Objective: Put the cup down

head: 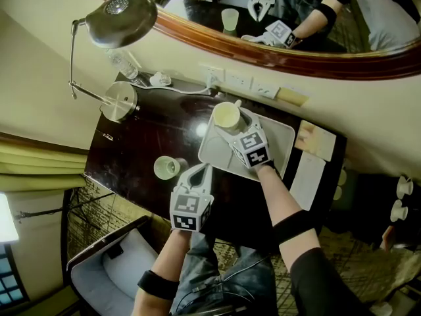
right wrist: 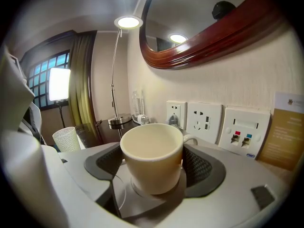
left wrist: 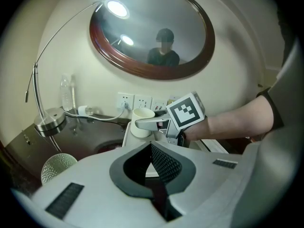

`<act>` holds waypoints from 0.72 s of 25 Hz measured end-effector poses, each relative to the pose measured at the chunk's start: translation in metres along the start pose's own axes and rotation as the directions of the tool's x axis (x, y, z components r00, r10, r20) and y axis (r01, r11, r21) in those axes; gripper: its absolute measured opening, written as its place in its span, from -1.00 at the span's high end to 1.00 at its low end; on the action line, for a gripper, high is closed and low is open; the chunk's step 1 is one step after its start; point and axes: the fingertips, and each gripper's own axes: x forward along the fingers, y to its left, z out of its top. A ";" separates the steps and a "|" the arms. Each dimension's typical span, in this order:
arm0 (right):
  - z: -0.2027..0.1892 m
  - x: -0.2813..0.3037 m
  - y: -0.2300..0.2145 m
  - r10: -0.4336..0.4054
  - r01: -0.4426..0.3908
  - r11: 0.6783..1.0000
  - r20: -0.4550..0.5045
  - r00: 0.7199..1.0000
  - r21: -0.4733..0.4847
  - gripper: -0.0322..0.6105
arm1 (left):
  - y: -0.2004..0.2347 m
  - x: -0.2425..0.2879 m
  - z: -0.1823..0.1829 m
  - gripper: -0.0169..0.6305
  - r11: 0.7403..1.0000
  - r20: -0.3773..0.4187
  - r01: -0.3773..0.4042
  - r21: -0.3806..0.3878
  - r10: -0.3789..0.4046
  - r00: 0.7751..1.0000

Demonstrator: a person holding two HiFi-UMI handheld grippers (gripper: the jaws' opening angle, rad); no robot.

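A cream cup (head: 225,116) (right wrist: 151,151) with a handle stands on the far left corner of the grey tray (head: 279,137). My right gripper (head: 230,118) (right wrist: 153,175) reaches in from the near side with one jaw on each side of the cup. The jaws stand wide, the pads lie close to the cup's wall, and a thin gap shows at the left pad. The left gripper view shows that cup (left wrist: 141,122) and the right gripper's jaw beside it. My left gripper (head: 199,171) (left wrist: 151,148) is shut and empty, above the table's near edge.
A textured glass (head: 168,167) (left wrist: 56,166) stands on the dark table (head: 138,143) left of the tray. At the back left are a lamp base (head: 120,101) and a water bottle (head: 123,63). Wall sockets (head: 238,79) sit behind the cup, and paper cards (head: 316,140) lie right of the tray.
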 end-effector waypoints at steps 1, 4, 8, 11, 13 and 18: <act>0.000 0.000 -0.001 -0.007 0.007 1.000 0.001 1.000 0.003 -0.43 | 0.000 0.001 0.000 0.95 1.000 -0.001 0.001 -0.002 -0.001 1.000; 0.001 -0.004 -0.003 -0.029 0.029 1.000 0.006 1.000 0.008 -0.51 | -0.003 0.001 -0.002 0.95 1.000 -0.003 0.005 -0.004 -0.005 1.000; 0.004 -0.017 -0.004 -0.044 0.045 0.999 -0.009 0.999 0.007 -0.55 | -0.008 -0.004 -0.003 0.95 1.000 -0.011 0.005 -0.010 -0.006 1.000; 0.007 -0.046 0.002 -0.067 0.067 0.998 -0.019 0.998 0.018 -0.54 | -0.014 -0.011 0.002 0.95 1.000 -0.009 0.016 -0.021 -0.016 1.000; 0.011 -0.070 0.013 -0.076 0.076 0.997 -0.025 0.997 0.026 -0.53 | -0.018 -0.018 0.009 0.95 1.000 0.000 0.021 -0.009 -0.021 1.000; 0.017 -0.139 0.046 -0.066 0.067 0.997 -0.050 0.997 0.029 -0.30 | -0.036 -0.048 0.022 0.95 0.999 0.006 0.028 0.019 -0.028 1.000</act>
